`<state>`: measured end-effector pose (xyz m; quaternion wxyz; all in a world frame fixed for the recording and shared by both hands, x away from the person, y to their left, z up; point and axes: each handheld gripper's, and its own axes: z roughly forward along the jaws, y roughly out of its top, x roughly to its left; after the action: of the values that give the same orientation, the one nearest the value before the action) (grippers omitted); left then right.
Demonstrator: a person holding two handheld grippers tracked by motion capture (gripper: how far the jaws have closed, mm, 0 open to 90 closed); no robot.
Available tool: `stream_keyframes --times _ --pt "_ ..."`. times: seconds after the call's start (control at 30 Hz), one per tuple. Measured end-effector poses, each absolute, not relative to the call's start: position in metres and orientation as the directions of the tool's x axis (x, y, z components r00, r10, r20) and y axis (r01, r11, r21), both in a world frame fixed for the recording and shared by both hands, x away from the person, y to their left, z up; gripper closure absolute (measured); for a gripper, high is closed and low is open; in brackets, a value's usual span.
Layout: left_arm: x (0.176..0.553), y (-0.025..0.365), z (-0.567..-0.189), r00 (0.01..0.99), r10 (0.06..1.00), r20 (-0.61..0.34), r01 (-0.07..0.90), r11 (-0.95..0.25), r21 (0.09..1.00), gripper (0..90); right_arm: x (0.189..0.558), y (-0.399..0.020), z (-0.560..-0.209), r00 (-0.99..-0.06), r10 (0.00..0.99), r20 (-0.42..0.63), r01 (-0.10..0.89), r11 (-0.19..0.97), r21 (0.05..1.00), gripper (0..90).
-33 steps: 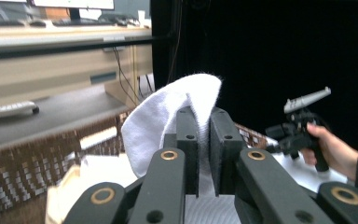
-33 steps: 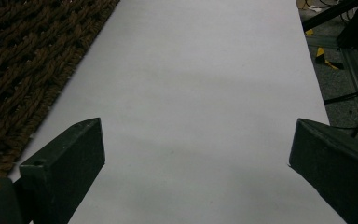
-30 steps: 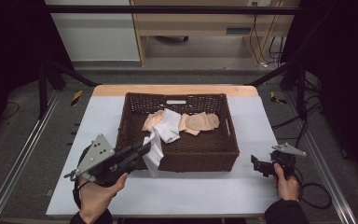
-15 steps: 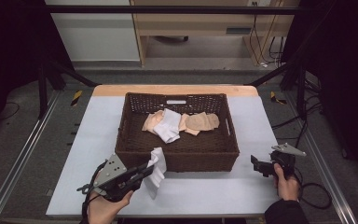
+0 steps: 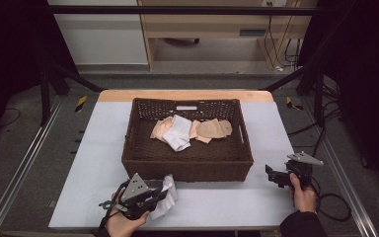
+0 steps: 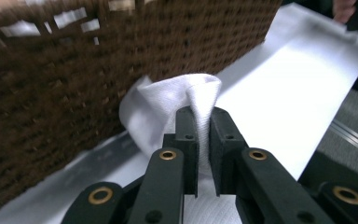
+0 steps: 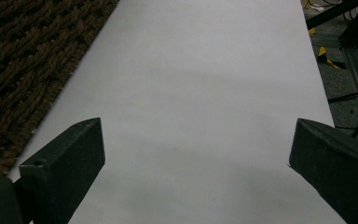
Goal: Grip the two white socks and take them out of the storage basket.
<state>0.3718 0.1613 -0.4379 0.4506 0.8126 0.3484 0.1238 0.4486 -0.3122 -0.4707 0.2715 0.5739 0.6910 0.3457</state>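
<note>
Pinched between the nearly closed jaws of the left gripper (image 6: 204, 116) is a white sock (image 6: 168, 105), a soft ribbed knit that is folded over the jaw tips and bunched into loose creases. In the high view the white sock (image 5: 164, 192) is seen resting on the white table (image 5: 227, 207), just outside the front wall of the brown wicker basket (image 5: 187, 165), with the left gripper (image 5: 158, 195) held low beside it by a hand. A second white sock (image 5: 177, 133) is laid inside the basket among several beige socks (image 5: 212, 129). The right gripper (image 5: 271, 174) is held near the basket's front right corner, above the table surface. Its jaws are spread wide apart, and nothing is gripped between them (image 7: 196, 154).
</note>
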Motion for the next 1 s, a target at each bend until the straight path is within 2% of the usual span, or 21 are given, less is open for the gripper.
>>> stream_keyframes --times 0.23,0.43,0.6,1.0 --pt "0.38 0.16 -0.45 0.708 0.7 -0.093 0.475 -0.375 0.796 74.6 0.449 -0.311 -0.472 -0.197 0.98 0.014 0.609 0.112 0.785 3.7" --pt "0.379 0.161 -0.449 0.703 0.706 -0.087 0.466 -0.365 0.806 59.2 0.45 -0.311 -0.472 -0.2 0.98 0.01 0.61 0.117 0.784 3.7" --pt "0.375 0.165 -0.44 0.698 0.709 -0.095 0.447 -0.329 0.832 51.6 0.449 -0.312 -0.471 -0.199 0.98 0.014 0.61 0.113 0.784 3.7" --pt "0.367 0.174 -0.396 0.683 0.727 -0.072 0.35 -0.24 0.905 50.3 0.45 -0.312 -0.471 -0.191 0.981 0.019 0.612 0.103 0.784 3.7"
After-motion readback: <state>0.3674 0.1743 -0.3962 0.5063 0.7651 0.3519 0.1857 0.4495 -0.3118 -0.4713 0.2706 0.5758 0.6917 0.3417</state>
